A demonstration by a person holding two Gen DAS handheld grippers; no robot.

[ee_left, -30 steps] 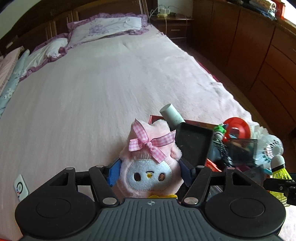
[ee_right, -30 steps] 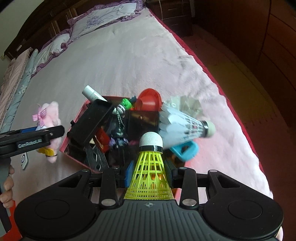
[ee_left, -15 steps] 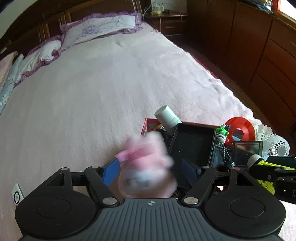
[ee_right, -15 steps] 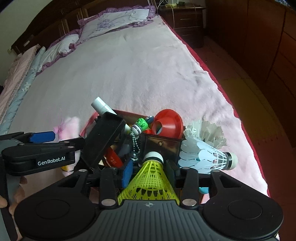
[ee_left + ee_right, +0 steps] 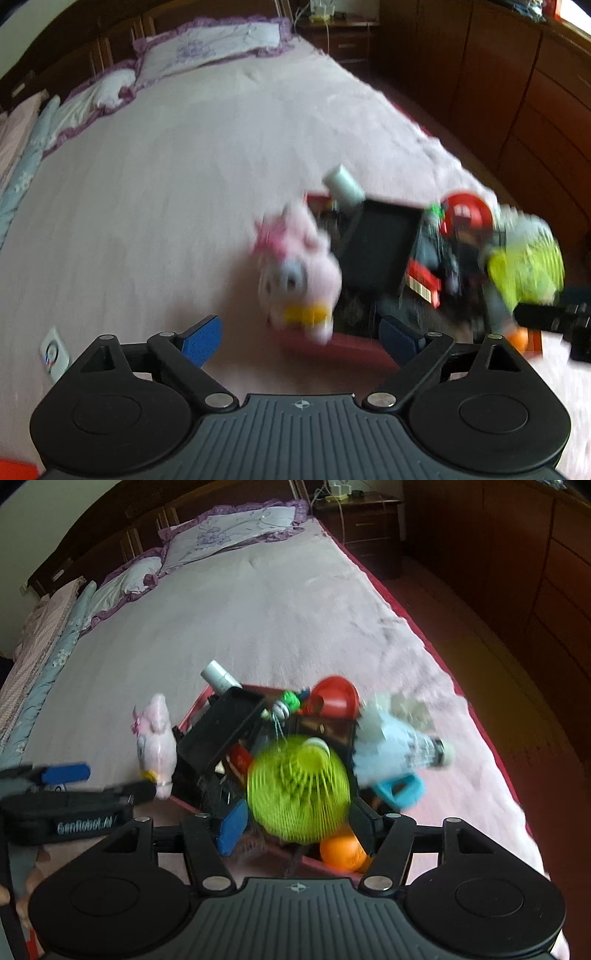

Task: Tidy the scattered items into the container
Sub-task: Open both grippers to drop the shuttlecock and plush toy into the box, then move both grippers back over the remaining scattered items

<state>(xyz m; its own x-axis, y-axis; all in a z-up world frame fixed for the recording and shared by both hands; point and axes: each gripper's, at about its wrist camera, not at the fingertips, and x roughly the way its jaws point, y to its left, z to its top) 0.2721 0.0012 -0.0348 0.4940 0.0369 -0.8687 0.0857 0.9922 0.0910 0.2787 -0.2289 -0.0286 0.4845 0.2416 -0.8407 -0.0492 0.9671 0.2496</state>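
A red box (image 5: 192,716) packed with items stands on the pink bed. My left gripper (image 5: 301,334) is open; the pink plush toy (image 5: 299,269) is blurred, free of the fingers, at the box's left rim (image 5: 354,343). It also shows in the right wrist view (image 5: 155,746). My right gripper (image 5: 295,821) is open; the yellow shuttlecock (image 5: 297,790) is blurred between and beyond its fingers, over the box. It also shows in the left wrist view (image 5: 524,269).
The box holds a black case (image 5: 218,738), a red funnel (image 5: 336,698), a white tube (image 5: 219,675), an orange ball (image 5: 341,851) and a white shuttlecock (image 5: 395,751). Pillows (image 5: 207,44) lie at the bed head. Wooden cabinets (image 5: 535,92) stand right.
Both grippers have opened. The plush toy has left the left gripper and moved toward the box. The yellow shuttlecock has left the right gripper and tipped over the box.
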